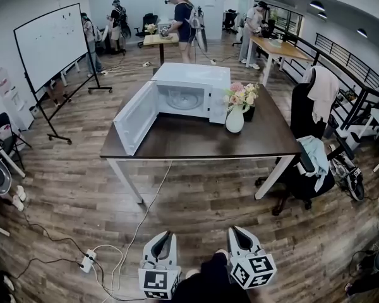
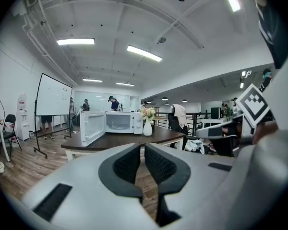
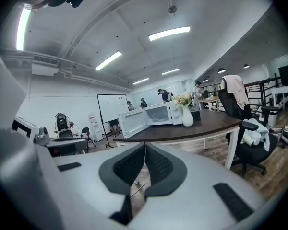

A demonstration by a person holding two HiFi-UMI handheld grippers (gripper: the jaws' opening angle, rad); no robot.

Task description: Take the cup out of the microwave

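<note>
A white microwave (image 1: pixel 191 88) stands on a dark table (image 1: pixel 196 145), its door (image 1: pixel 136 117) swung wide to the left. The cavity is pale inside and I cannot make out a cup in it from here. Both grippers hang low and near me, well short of the table. My left gripper (image 1: pixel 167 234) is shut with nothing in it, and so is my right gripper (image 1: pixel 235 230). In the left gripper view the shut left gripper (image 2: pixel 142 150) points toward the distant microwave (image 2: pixel 119 122). The right gripper view shows the right gripper (image 3: pixel 144 147) shut, the microwave (image 3: pixel 158 115) far off.
A white vase of flowers (image 1: pixel 235 118) stands right of the microwave. A black chair draped with cloth (image 1: pixel 309 163) is at the table's right. A whiteboard on wheels (image 1: pixel 50 43) stands left. A power strip and cables (image 1: pixel 88 261) lie on the floor. Several people stand far back.
</note>
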